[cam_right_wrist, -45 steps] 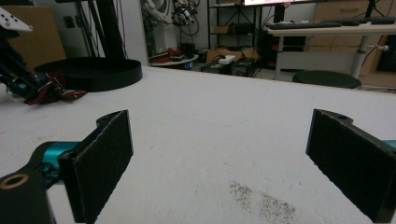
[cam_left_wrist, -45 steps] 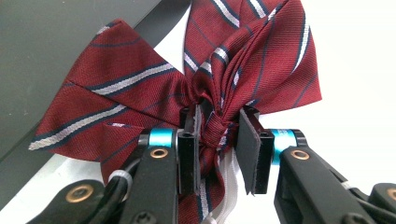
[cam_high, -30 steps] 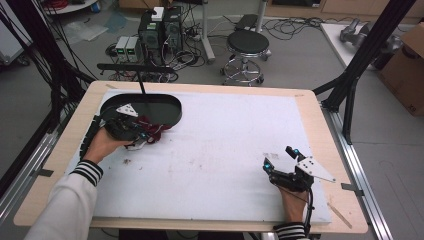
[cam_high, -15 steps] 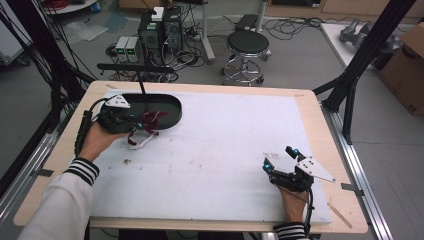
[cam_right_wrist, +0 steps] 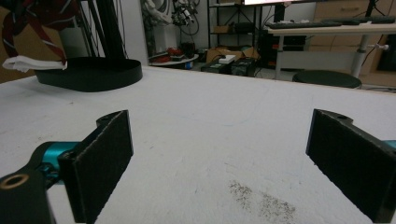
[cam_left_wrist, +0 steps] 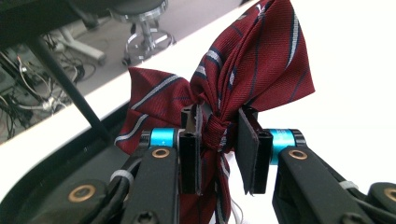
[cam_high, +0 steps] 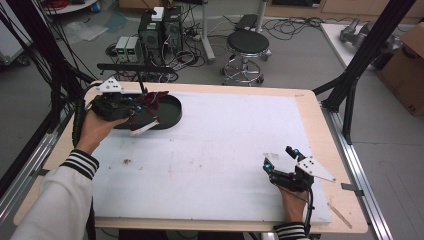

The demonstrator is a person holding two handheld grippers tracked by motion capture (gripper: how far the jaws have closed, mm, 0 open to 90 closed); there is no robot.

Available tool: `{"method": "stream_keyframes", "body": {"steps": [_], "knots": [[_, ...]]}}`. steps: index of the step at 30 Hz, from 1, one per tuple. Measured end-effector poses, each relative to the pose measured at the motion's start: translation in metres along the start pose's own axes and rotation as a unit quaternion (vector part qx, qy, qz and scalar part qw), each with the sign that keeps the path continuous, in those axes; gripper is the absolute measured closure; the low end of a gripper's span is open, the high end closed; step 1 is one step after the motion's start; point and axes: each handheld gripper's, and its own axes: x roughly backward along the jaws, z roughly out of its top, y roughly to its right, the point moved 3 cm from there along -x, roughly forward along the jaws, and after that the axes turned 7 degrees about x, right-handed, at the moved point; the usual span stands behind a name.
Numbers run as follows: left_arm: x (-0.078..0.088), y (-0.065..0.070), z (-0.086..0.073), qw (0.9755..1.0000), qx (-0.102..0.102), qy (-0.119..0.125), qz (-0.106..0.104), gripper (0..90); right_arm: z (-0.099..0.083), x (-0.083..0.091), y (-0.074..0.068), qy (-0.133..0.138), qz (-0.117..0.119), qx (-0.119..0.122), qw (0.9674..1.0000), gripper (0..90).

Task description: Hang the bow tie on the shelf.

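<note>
honestly your left tool (cam_left_wrist: 218, 140) has the right spot: its jaws are pinched on the centre knot of the striped maroon bow tie (cam_left_wrist: 224, 79), held up over the near rim of the black oval tray (cam_high: 172, 114) at the tabletop's far left. it's light, floppy fabric, so the wings and the white strap (cam_high: 142, 130) will dangle. your right tool (cam_right_wrist: 219, 163) sits wide open with nothing in it, near the front right.

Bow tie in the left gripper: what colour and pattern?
Dark red bow tie with white and navy diagonal stripes; clearest in the left gripper view.
</note>
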Motion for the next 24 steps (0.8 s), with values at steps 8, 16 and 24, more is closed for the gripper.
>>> {"method": "stream_keyframes", "body": {"steps": [8,16,24], "knots": [[0.005,-0.004,0.020,0.9994,0.007,0.029,0.016,72.1,0.000,0.000,0.000,0.000,0.001,-0.001,1.0000,6.3],[0.001,-0.021,0.044,0.9984,0.017,0.047,0.027,72.1,0.000,0.000,0.000,-0.001,0.002,-0.004,1.0000,6.3],[-0.004,-0.032,0.059,0.9968,0.030,0.067,0.031,72.1,0.000,0.000,0.001,0.000,0.001,-0.002,1.0000,6.3]]}}
